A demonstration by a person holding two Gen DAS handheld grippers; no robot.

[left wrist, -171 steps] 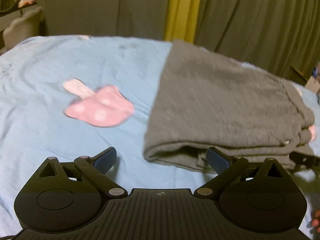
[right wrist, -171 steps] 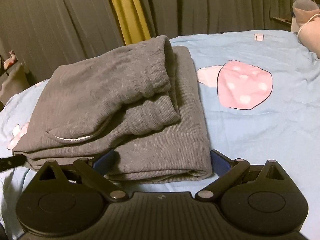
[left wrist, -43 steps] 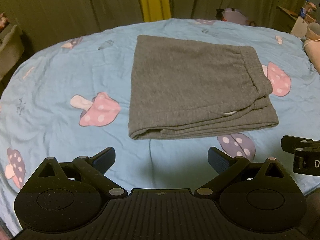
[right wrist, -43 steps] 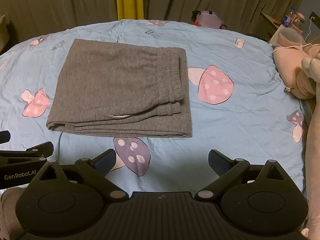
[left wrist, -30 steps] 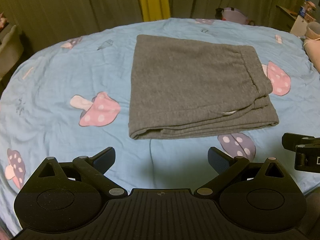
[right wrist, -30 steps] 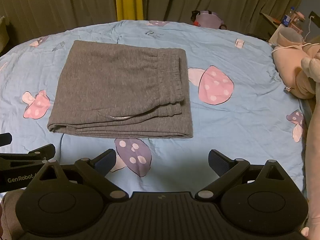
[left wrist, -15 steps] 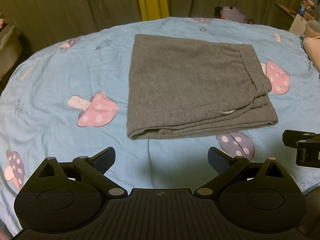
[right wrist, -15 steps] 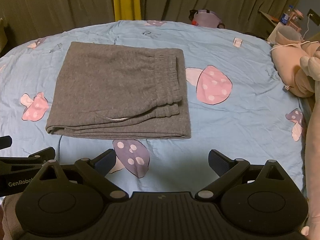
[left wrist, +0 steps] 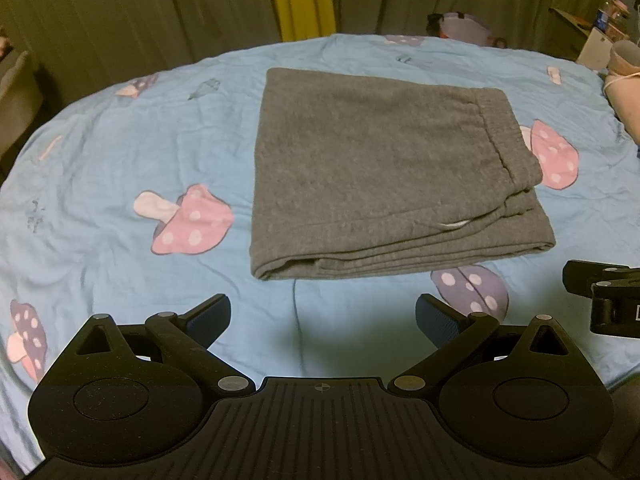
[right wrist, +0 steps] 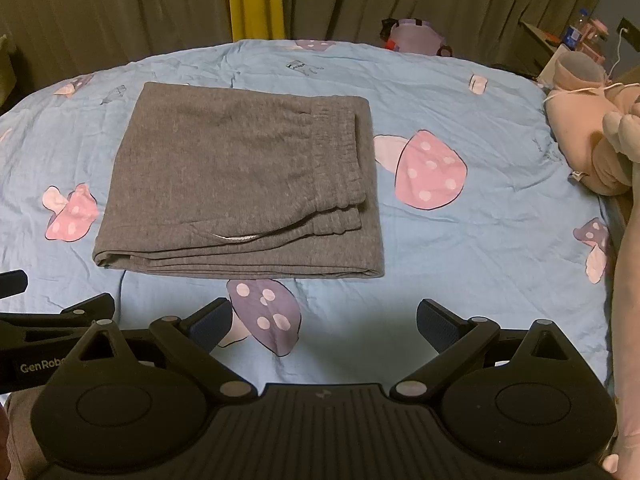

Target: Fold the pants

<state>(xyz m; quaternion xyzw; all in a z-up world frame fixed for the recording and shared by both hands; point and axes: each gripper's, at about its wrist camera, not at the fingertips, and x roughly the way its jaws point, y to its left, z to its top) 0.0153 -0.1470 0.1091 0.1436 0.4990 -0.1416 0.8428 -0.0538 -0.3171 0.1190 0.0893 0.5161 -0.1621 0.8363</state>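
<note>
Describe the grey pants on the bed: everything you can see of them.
The grey pants are folded into a flat, roughly rectangular stack of several layers, lying on the blue mushroom-print bedsheet. The fabric looks like soft, thick knit. The ribbed elastic waistband runs along the right side on top, and a thin white strip peeks from a slit near the front. The layered edges face the cameras. The right edge partly covers a pink mushroom print. Neither open gripper touches them.
</note>
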